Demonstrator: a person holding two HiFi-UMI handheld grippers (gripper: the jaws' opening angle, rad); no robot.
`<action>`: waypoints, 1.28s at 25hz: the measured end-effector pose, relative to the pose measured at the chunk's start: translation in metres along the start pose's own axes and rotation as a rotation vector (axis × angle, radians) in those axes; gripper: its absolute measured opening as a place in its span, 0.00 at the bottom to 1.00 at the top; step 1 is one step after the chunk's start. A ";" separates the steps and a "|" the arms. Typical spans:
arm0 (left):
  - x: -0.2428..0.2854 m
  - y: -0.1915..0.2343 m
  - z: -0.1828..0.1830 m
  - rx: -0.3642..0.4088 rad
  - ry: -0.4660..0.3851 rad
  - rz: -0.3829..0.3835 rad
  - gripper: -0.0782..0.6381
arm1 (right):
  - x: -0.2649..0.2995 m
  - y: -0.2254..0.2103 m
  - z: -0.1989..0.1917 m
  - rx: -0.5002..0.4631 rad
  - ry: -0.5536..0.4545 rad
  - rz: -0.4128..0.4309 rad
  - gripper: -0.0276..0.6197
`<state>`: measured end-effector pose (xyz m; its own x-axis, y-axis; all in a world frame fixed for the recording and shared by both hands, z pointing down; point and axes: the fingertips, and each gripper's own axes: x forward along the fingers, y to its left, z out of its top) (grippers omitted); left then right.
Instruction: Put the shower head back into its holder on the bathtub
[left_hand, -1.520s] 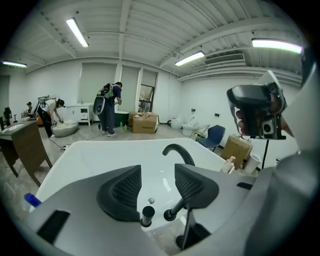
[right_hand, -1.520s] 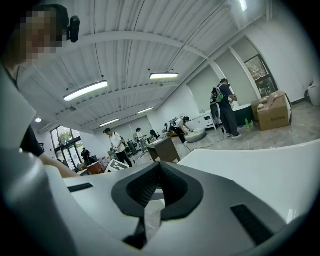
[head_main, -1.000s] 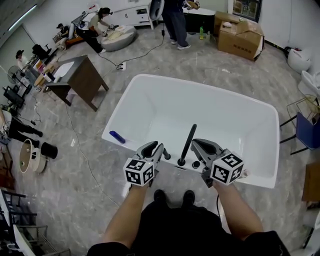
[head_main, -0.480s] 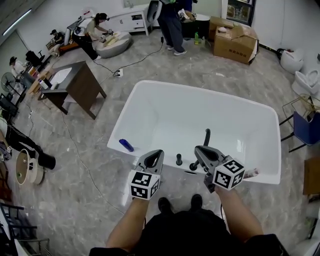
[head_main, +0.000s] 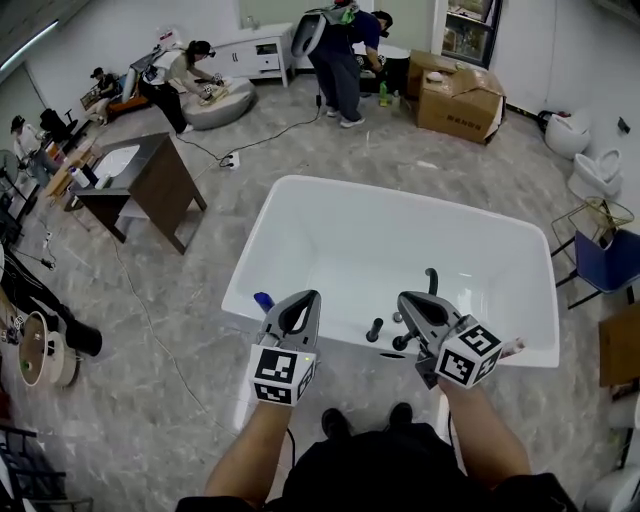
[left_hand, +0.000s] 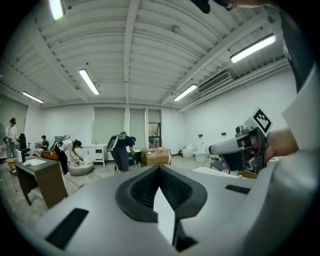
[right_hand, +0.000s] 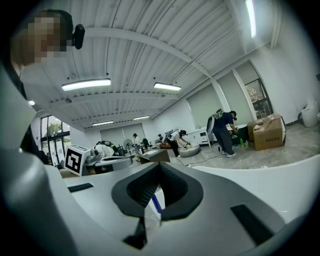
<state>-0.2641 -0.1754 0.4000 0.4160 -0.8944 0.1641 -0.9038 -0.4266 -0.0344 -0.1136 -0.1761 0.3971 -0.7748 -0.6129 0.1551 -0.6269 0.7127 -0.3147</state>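
The white bathtub (head_main: 300, 215) lies in front of me in the head view. On its near rim a short black shower head (head_main: 374, 330) stands upright in its holder, next to a black knob (head_main: 400, 343) and a curved black spout (head_main: 432, 279). My left gripper (head_main: 303, 298) hovers just left of the shower head, apart from it, shut and empty. My right gripper (head_main: 408, 299) is held over the knob, also shut with nothing between its pads. Both gripper views look level across the room, with the left gripper (left_hand: 159, 167) and the right gripper (right_hand: 159, 165) closed.
A blue object (head_main: 263, 300) lies on the tub's near left rim, half hidden by my left gripper. A dark wooden table (head_main: 160, 175) stands to the left, cardboard boxes (head_main: 460, 100) at the back, and a blue chair (head_main: 612, 262) to the right. Several people work at the far end.
Both grippers have drawn back from the tub rim and risen. The left jaws, slightly apart beside the tall black wand a second ago, are closed; only a short black stub shows now.
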 end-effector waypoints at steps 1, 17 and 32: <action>-0.002 0.004 0.008 0.001 -0.027 0.001 0.13 | 0.000 0.004 0.005 -0.014 -0.006 0.007 0.06; 0.013 -0.007 0.064 -0.087 -0.014 -0.054 0.13 | -0.033 -0.021 0.077 -0.106 -0.142 0.063 0.06; 0.033 -0.037 0.069 -0.073 -0.060 -0.013 0.13 | -0.055 -0.024 0.072 -0.163 -0.119 0.086 0.06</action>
<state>-0.2098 -0.1979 0.3388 0.4313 -0.8961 0.1051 -0.9022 -0.4296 0.0399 -0.0500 -0.1845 0.3291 -0.8170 -0.5763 0.0191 -0.5711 0.8041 -0.1649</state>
